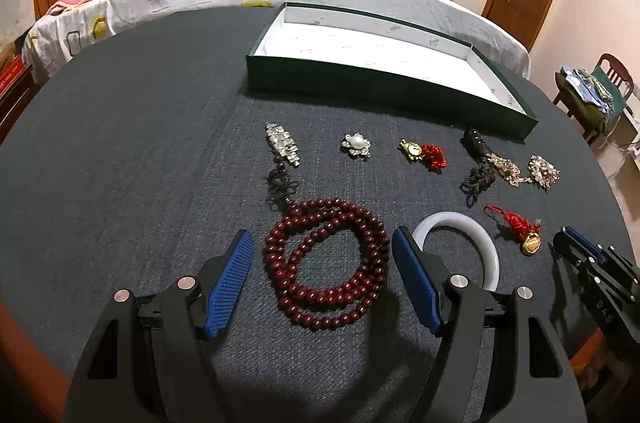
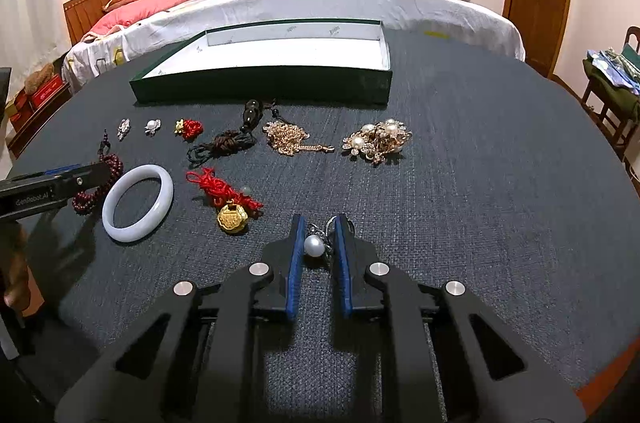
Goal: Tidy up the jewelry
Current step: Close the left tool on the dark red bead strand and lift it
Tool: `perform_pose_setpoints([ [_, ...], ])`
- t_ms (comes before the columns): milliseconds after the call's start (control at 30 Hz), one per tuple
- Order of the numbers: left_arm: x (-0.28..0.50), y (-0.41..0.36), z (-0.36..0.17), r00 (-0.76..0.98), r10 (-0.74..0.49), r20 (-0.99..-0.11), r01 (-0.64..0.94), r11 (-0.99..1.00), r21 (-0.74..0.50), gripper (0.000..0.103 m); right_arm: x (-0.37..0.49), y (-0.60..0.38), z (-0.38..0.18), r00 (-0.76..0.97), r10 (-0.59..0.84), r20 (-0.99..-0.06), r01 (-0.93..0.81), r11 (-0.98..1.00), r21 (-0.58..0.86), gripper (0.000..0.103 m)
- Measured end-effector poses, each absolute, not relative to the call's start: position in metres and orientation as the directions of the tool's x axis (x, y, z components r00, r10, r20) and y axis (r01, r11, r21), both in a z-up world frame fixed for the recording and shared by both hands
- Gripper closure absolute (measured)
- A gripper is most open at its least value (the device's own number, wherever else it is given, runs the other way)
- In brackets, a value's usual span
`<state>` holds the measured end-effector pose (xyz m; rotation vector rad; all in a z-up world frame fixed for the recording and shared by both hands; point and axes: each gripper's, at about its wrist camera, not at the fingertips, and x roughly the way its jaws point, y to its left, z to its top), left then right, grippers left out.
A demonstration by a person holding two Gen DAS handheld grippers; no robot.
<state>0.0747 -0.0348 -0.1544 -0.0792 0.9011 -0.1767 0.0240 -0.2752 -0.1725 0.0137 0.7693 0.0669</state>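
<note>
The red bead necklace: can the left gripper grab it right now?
Probably yes. The left gripper is open, its fingers either side of the red bead necklace, nothing between; the white bangle lies just beside.

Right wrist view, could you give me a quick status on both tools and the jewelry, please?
Right tool shut on pearl piece. Left tool open over red beads. Green box has no jewelry. Nothing in the way.

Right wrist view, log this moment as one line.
right gripper: shut on pearl piece | left gripper: open over red bead necklace | green box: empty
</note>
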Motion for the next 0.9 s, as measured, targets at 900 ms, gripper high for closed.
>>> perform_pose_setpoints([
  [900,0.0738,-0.0407,-0.1591,0.625,-0.117,-0.771,0.125,0.991,-0.049,0.033,0.0222,-0.2780,-0.1770,0.712,0.055,-0.700,-0.038,0.998,0.040,0.078],
])
